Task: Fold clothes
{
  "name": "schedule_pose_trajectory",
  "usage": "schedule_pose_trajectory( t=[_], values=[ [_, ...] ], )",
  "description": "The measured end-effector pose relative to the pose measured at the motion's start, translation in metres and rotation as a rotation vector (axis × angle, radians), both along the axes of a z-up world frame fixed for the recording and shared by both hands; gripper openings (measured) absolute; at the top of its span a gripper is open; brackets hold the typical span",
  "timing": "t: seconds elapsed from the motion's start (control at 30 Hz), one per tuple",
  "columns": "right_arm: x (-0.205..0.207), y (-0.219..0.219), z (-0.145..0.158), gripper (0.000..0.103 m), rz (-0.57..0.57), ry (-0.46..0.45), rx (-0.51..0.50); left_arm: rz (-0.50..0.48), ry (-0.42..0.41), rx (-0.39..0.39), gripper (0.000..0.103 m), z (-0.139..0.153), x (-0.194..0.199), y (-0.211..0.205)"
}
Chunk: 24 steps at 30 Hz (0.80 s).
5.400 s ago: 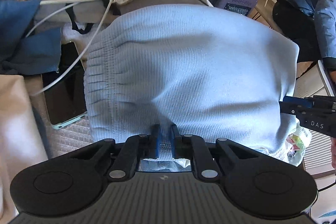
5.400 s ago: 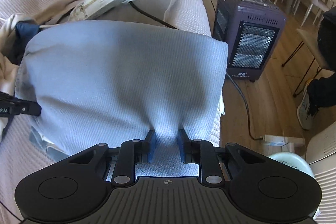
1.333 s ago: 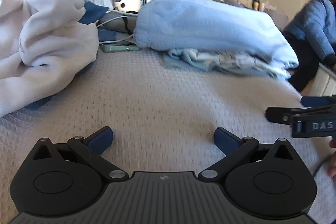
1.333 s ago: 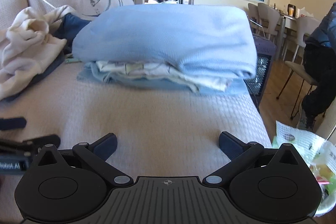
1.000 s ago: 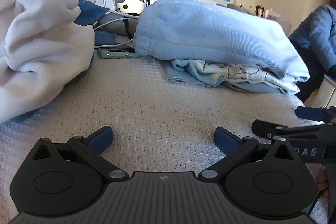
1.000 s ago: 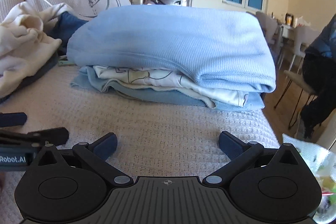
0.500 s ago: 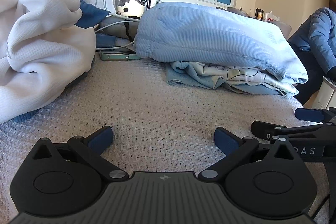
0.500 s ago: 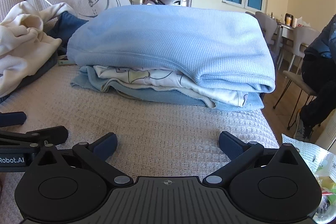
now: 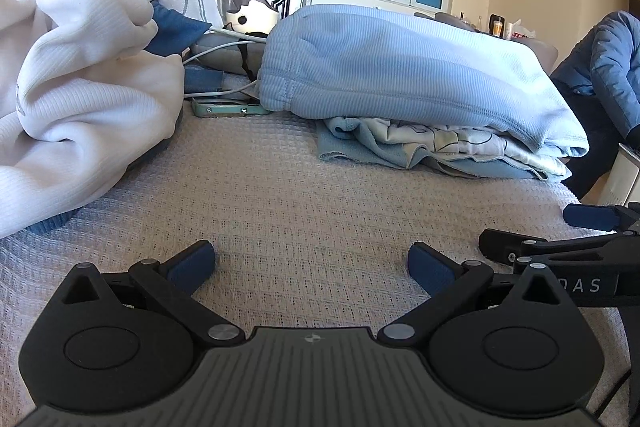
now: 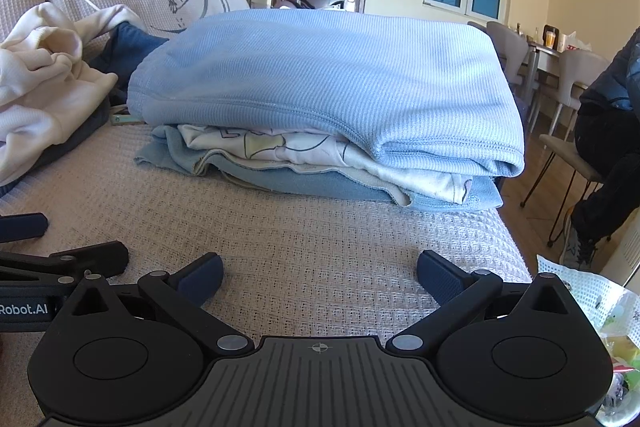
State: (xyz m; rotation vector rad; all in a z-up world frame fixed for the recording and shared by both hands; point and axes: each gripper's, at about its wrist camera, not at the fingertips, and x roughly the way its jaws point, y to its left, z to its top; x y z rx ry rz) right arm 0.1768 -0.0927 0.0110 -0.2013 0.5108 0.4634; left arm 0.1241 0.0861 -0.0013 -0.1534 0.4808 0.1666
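Both grippers rest low over the sofa cover point(image 9: 312, 195), holding nothing: the left gripper point(image 9: 312, 261) and right gripper point(image 10: 320, 273) each have fingers spread wide. The folded light-blue sweater point(image 10: 332, 79) tops a stack of folded clothes point(image 10: 320, 163) near the sofa's far right edge.

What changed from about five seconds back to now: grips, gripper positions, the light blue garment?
Both grippers let go of the light blue sweatshirt and drew back low over the sofa cover. The left gripper and right gripper are now open and empty. The sweatshirt lies folded on the pile of folded clothes. The white hoodie is unfolded at the left.
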Motion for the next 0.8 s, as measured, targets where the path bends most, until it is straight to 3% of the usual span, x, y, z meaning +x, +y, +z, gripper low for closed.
schedule_pose_trajectory(
  t=[0.8],
  values=[
    [-0.0002, 0.0006, -0.0003, 0.103, -0.003, 0.002, 0.002, -0.004, -0.002, -0.007, 0.103, -0.0006, -0.0002, 0.0014]
  ],
)
